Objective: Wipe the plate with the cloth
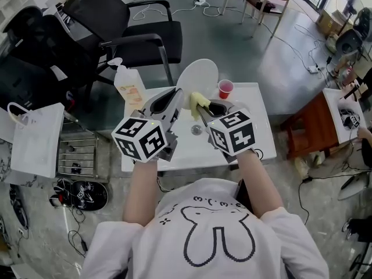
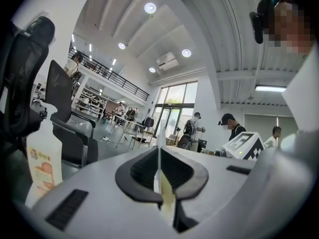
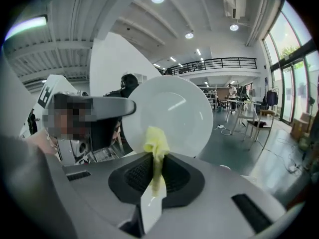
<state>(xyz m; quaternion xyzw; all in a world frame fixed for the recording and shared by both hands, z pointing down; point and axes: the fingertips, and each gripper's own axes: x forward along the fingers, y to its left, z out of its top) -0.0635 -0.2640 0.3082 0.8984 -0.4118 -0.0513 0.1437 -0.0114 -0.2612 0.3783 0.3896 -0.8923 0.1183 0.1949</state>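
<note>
While tight on one plate, left hand-held gripper; right, on one cloth.

An open, high-ceilinged office hall: black office chairs, floor cables, a railed mezzanine.

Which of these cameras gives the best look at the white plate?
The right gripper view: the plate faces it almost whole, only the yellow cloth overlapping its bottom. The head view shows it small and foreshortened from above. The left gripper view shows just its thin edge.
</note>
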